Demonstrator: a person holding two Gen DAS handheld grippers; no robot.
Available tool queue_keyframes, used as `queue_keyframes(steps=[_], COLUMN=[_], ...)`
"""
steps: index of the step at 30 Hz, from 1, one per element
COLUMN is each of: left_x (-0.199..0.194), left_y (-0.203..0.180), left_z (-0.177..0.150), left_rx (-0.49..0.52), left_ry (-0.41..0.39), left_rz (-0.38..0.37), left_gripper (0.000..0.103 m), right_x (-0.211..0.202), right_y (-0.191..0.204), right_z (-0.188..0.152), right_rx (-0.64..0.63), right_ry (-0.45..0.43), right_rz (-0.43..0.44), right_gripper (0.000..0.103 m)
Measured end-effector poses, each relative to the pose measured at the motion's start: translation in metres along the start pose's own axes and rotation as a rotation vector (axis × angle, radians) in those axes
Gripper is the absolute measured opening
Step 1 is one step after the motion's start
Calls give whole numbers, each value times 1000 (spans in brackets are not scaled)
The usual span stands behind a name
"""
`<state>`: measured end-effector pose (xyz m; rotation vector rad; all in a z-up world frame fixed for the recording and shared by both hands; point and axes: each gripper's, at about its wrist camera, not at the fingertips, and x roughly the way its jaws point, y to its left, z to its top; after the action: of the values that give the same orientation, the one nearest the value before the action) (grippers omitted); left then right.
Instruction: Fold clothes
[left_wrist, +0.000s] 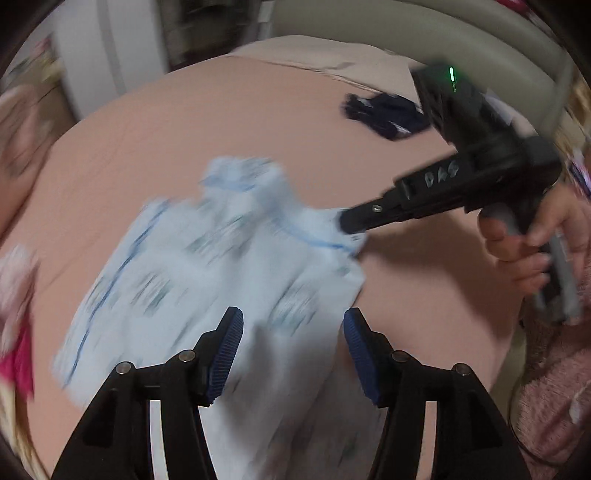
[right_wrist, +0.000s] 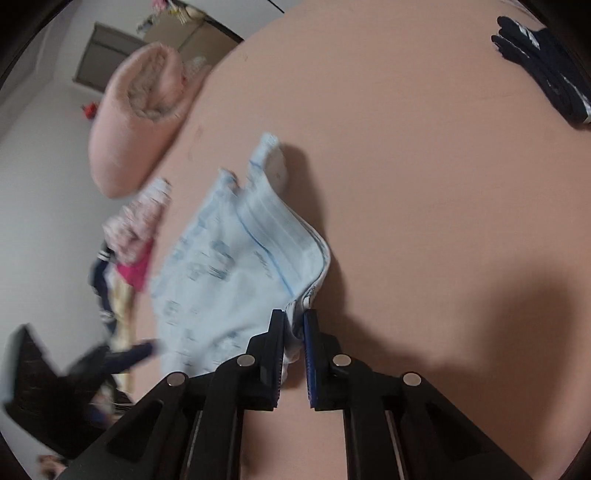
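Bed (left_wrist: 295, 122): pink sheet, broad and bare across the middle; everything lies on it.
Pink blanket roll (right_wrist: 136, 122): at the far edge of the bed, seen only from my right wrist.
Light blue garment (left_wrist: 221, 266): the piece in hand, printed, with blue piping. It is spread partly flat on the bed, one edge lifted toward my right. Blurred, so it reads as mid-motion.
Dark navy garment (left_wrist: 384, 114): bunched on the bed, well apart from the blue one.
Pink and white clothes (right_wrist: 136, 236): a heap at the bed's edge, near the blue garment.
Right tool (right_wrist: 294, 325): nearly closed, pinching the bunched edge of the blue garment between its pads.
Left tool (left_wrist: 293, 332): wide apart, holding nothing, hovering over the near part of the blue cloth.
My hand (left_wrist: 532, 243): wrapped around the right tool's handle.
Doing it well: I judge a fold or spread is under way. Keep the right pinch firm on all layers, carry the edge low and even, and let the left tool take or pin the opposite edge so the cloth does not drag.
Left view only: the whole right tool from outside, its green light, my hand.
Right view only: the layered edge in the pinch, and the blanket roll.
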<state>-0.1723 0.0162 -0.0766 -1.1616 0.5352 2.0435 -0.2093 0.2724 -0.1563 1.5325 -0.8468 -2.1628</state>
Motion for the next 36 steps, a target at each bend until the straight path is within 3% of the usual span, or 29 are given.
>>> queue_keyframes(steps=[4, 5, 6, 7, 8, 12, 20, 21, 23, 24, 26, 29, 31, 33, 36], left_x=[37, 43, 49, 54, 54, 17, -66, -69, -70, -69, -68, -70, -60, -40, -33], left_y=[-21, -23, -24, -22, -18, 23, 155, 166, 187, 196, 210, 231, 238, 239, 236], left_z=[23, 27, 30, 32, 33, 20, -52, -63, -85, -95, -111, -133, -139, -141, -139], left_rx=[18, 11, 3, -14, -44, -210, -674, -714, -780, -810, -856, -914, -903, -909, -895], left_ry=[18, 16, 18, 28, 28, -57, -210, -210, -197, -193, -199, -199, -114, -32, -32], left_rz=[-25, -9, 14, 51, 77, 64, 21, 31, 48, 66, 65, 53, 80, 77, 69], left_gripper=[54, 49, 15, 0, 1, 1, 1, 1, 1, 1, 1, 1, 1, 1, 2], right_x=[-17, -20, -22, -22, -23, -39, 30, 39, 63, 73, 89, 92, 90, 102, 119], right_y=[0, 0, -1, -1, -2, -2, 65, 74, 97, 105, 118, 126, 127, 137, 154], right_z=[3, 2, 2, 3, 4, 12, 69, 76, 85, 87, 88, 88, 86, 77, 64], right_rx=[-21, -30, -40, -47, -55, -71, -321, -353, -430, -467, -521, -546, -568, -675, -820], right_ry=[-9, -6, -2, 9, 17, -31, -8, -5, -2, 6, 52, 37, 31, 105, 167], right_rz=[22, 27, 30, 23, 16, -14, -127, -140, -152, -155, -170, -208, -239, -292, -366], right_gripper=[9, 9, 9, 9, 9, 9, 11, 15, 41, 44, 44, 44, 44, 44, 44])
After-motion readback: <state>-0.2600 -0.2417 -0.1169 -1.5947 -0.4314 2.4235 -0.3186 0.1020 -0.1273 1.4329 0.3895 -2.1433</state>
